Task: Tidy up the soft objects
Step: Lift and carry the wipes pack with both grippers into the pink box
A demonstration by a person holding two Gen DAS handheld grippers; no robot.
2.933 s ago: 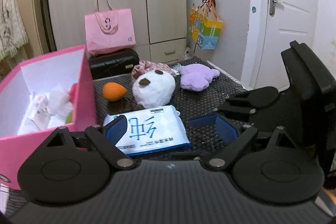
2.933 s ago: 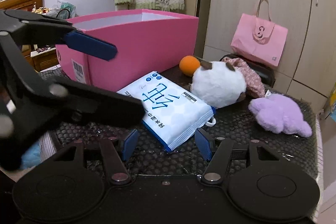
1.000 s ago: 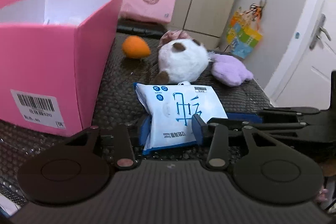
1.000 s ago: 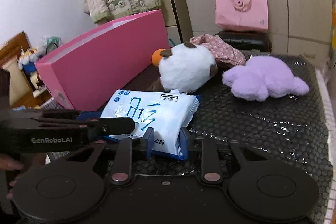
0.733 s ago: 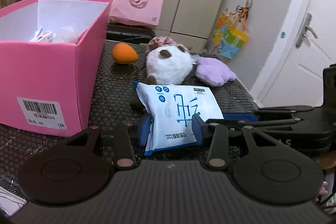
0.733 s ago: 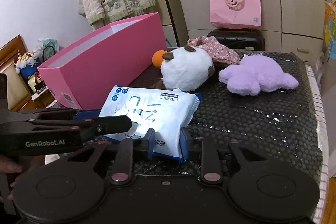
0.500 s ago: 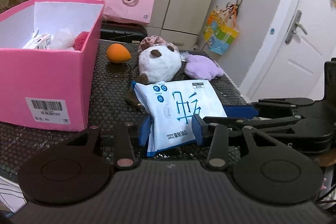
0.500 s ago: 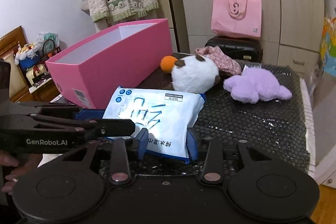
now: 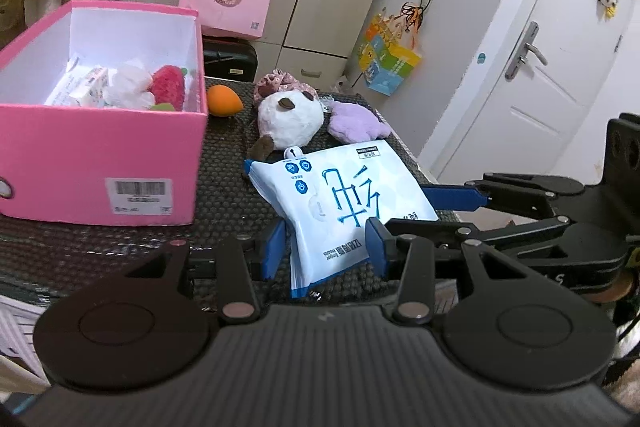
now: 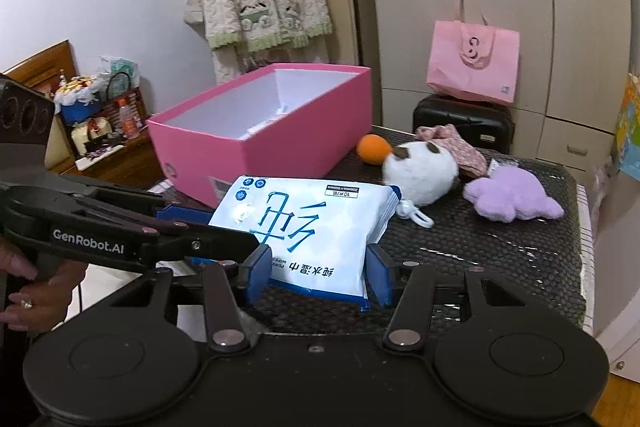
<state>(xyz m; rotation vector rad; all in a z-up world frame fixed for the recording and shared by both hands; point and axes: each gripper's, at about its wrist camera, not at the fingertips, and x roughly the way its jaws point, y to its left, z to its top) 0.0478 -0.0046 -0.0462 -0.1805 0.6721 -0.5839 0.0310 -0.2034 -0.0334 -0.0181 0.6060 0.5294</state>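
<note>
While the wet-wipe pack (image 9: pixel 340 203) hangs lifted and tilted above the black-matted table (image 9: pixel 224 203), the left gripper (image 9: pixel 326 247) has its jaws clamped on the near edge, so it carries the load. The right gripper (image 10: pixel 316 269) has jaws opening around the same pack; whether its pads touch the sides is hard to tell. Two grips suit a floppy, wide pack that sags. It hangs just right of the pink box (image 9: pixel 100 147), which already holds soft items and is probably its destination. A white plush (image 9: pixel 290 121), purple plush (image 9: pixel 354 119) and orange sponge (image 9: pixel 224 100) wait on the table
</note>
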